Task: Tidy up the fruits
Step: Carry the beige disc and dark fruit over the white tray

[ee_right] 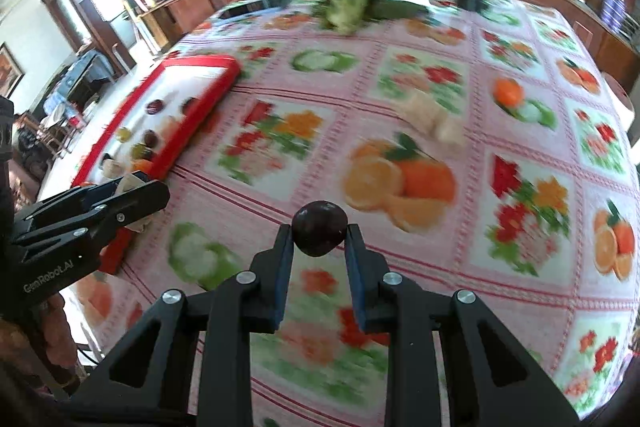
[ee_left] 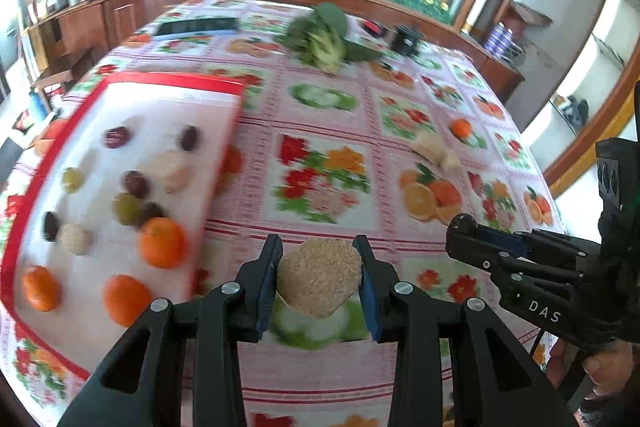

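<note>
My left gripper is shut on a rough tan fruit, held above the tablecloth just right of the red-rimmed white tray. On that tray lie three oranges, dark plums, green fruits and pale rough fruits. My right gripper is shut on a dark purple plum over the cloth's middle. The right gripper shows in the left wrist view at lower right. In the right wrist view the left gripper is at left, by the tray.
A fruit-patterned pink tablecloth covers the table. Broccoli lies at the far side, with a black jar and a dark flat device near it. A piece of ginger rests to the right. Wooden shelving surrounds the table.
</note>
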`<action>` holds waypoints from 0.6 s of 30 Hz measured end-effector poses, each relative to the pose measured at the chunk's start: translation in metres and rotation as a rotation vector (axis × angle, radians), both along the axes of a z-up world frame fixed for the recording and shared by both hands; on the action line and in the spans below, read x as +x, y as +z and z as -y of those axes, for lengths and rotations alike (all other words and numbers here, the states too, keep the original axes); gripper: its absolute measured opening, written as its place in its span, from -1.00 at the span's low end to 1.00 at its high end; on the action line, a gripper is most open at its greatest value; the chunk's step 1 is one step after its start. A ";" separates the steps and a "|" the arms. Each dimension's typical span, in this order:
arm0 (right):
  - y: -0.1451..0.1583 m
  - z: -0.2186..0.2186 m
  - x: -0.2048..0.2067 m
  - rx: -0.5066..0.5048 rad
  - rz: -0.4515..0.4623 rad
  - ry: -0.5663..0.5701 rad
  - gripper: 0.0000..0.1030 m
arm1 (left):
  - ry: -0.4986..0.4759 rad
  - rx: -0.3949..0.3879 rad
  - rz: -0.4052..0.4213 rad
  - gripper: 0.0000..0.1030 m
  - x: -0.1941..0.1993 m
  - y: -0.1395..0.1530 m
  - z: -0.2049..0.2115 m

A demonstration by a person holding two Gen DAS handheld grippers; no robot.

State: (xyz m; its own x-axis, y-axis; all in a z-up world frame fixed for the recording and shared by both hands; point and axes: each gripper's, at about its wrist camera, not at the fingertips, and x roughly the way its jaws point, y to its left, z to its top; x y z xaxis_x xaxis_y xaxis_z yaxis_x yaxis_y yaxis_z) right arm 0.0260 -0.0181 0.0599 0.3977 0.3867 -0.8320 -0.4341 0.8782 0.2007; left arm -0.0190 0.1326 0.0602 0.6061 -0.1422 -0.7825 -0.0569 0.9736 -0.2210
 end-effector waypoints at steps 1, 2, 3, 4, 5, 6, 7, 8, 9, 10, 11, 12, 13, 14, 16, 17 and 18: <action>0.002 -0.009 0.001 0.003 0.002 0.016 -0.46 | 0.015 0.004 0.002 -0.31 -0.002 0.002 -0.009; 0.005 -0.021 0.001 0.008 0.004 0.036 -0.46 | 0.033 0.010 0.005 -0.31 -0.004 0.003 -0.019; 0.006 -0.030 0.001 0.010 0.005 0.052 -0.46 | 0.048 0.015 0.007 -0.31 -0.007 0.005 -0.028; 0.008 -0.040 0.000 0.012 0.008 0.071 -0.46 | 0.064 0.019 0.009 -0.31 -0.009 0.006 -0.037; 0.009 -0.051 -0.002 0.013 0.010 0.091 -0.46 | 0.081 0.022 0.009 -0.31 -0.013 0.008 -0.047; 0.011 -0.065 -0.004 0.015 0.012 0.120 -0.46 | 0.096 0.027 0.008 -0.31 -0.016 0.008 -0.058; 0.012 -0.073 -0.005 0.018 0.011 0.138 -0.46 | 0.104 0.031 0.006 -0.31 -0.018 0.009 -0.065; 0.013 -0.084 -0.007 0.020 0.012 0.160 -0.45 | 0.118 0.037 0.004 -0.31 -0.022 0.008 -0.074; 0.015 -0.095 -0.009 0.023 0.014 0.186 -0.45 | 0.132 0.040 0.002 -0.31 -0.026 0.008 -0.083; 0.015 -0.107 -0.012 0.026 0.014 0.210 -0.45 | 0.142 0.042 -0.003 -0.31 -0.030 0.007 -0.091; 0.016 -0.117 -0.015 0.029 0.012 0.234 -0.45 | 0.149 0.044 -0.008 -0.31 -0.032 0.005 -0.096; 0.016 -0.128 -0.018 0.033 0.009 0.259 -0.45 | 0.160 0.045 -0.013 -0.31 -0.036 0.003 -0.102; 0.015 -0.138 -0.020 0.036 0.005 0.282 -0.45 | 0.169 0.044 -0.019 -0.31 -0.040 0.001 -0.107; 0.014 -0.147 -0.023 0.037 0.002 0.304 -0.45 | 0.174 0.042 -0.025 -0.31 -0.042 -0.001 -0.111; 0.010 -0.163 -0.027 0.035 -0.006 0.341 -0.45 | 0.183 0.042 -0.039 -0.31 -0.048 -0.006 -0.118; 0.008 -0.170 -0.029 0.031 -0.012 0.356 -0.45 | 0.186 0.039 -0.044 -0.31 -0.051 -0.008 -0.120; 0.004 -0.177 -0.031 0.025 -0.018 0.373 -0.45 | 0.187 0.036 -0.049 -0.31 -0.053 -0.011 -0.122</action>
